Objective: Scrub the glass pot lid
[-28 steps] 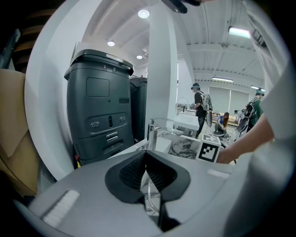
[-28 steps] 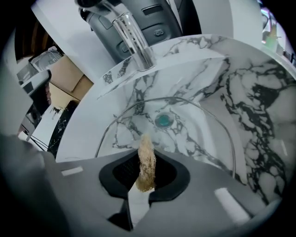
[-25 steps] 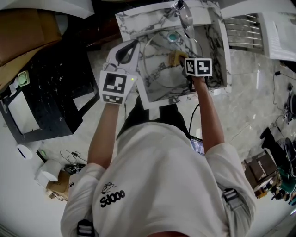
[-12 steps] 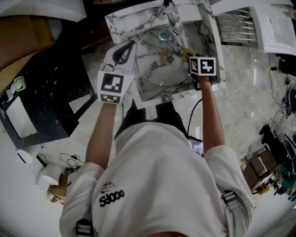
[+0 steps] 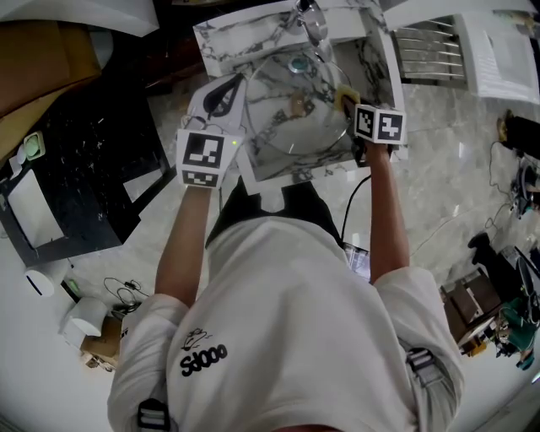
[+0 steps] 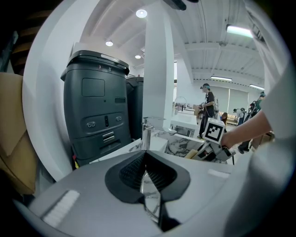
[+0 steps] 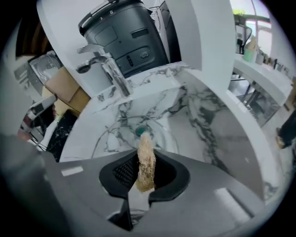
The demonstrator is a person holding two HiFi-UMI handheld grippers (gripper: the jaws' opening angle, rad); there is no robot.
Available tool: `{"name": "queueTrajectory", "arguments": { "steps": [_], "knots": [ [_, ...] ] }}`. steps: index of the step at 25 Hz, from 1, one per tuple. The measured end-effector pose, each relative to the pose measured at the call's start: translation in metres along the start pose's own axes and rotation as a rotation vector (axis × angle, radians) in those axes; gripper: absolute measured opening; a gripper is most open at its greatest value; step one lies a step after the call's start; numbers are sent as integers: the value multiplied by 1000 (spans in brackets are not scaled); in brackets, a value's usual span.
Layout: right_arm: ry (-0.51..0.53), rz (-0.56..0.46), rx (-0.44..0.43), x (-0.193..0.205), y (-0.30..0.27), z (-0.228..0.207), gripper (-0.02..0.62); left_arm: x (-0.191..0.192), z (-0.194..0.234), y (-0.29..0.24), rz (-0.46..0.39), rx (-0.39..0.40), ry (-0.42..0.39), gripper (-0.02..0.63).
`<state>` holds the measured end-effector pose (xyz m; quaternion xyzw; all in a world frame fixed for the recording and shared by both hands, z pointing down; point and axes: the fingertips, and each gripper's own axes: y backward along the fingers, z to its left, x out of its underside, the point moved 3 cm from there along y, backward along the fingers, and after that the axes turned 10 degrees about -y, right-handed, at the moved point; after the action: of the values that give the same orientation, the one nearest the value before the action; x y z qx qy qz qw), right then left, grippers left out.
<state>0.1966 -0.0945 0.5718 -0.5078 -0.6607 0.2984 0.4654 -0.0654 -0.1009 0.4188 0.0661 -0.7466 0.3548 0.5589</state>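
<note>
The round glass pot lid (image 5: 283, 126) is held over the marble sink (image 5: 378, 59), its small knob (image 5: 297, 105) near the middle. My left gripper (image 5: 226, 94) is shut on the lid's left rim; in the left gripper view the thin glass edge (image 6: 151, 199) runs between its jaws (image 6: 147, 171). My right gripper (image 5: 344, 103) is shut on a tan fibrous scrubber (image 7: 146, 162) and sits at the lid's right rim. From the right gripper view, the scrubber stands upright between the jaws of the right gripper (image 7: 145, 169), above the sink's teal drain (image 7: 139, 132).
A chrome faucet (image 5: 309, 17) stands at the sink's far edge. A dark grey bin (image 6: 95, 104) stands behind the sink at left. A dish rack (image 5: 430, 51) lies right of the sink. Cardboard and a black panel (image 5: 80, 160) fill the floor at left.
My right gripper has carried the scrubber from near the lid's knob out to the lid's right rim. The left gripper keeps its hold on the left rim.
</note>
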Motion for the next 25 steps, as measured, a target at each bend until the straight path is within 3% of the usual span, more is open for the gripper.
{"name": "queueTrajectory", "arguments": {
  "steps": [5, 8, 12, 17, 21, 25],
  "knots": [
    [-55, 135, -370, 29, -33, 99, 49, 1, 2, 10, 5, -11, 0, 11],
    [-32, 235, -470, 51, -53, 144, 49, 1, 4, 17, 5, -23, -4, 11],
    [23, 314, -488, 71, -75, 175, 49, 6, 10, 27, 19, -43, -2, 11],
    [47, 335, -489, 76, -87, 188, 49, 15, 17, 36, 42, -60, 1, 11],
    [217, 351, -393, 78, -85, 177, 49, 14, 15, 37, 45, -59, 8, 11],
    [252, 358, -294, 74, -80, 141, 48, 13, 14, 26, 42, -42, 5, 11]
  ]
}}
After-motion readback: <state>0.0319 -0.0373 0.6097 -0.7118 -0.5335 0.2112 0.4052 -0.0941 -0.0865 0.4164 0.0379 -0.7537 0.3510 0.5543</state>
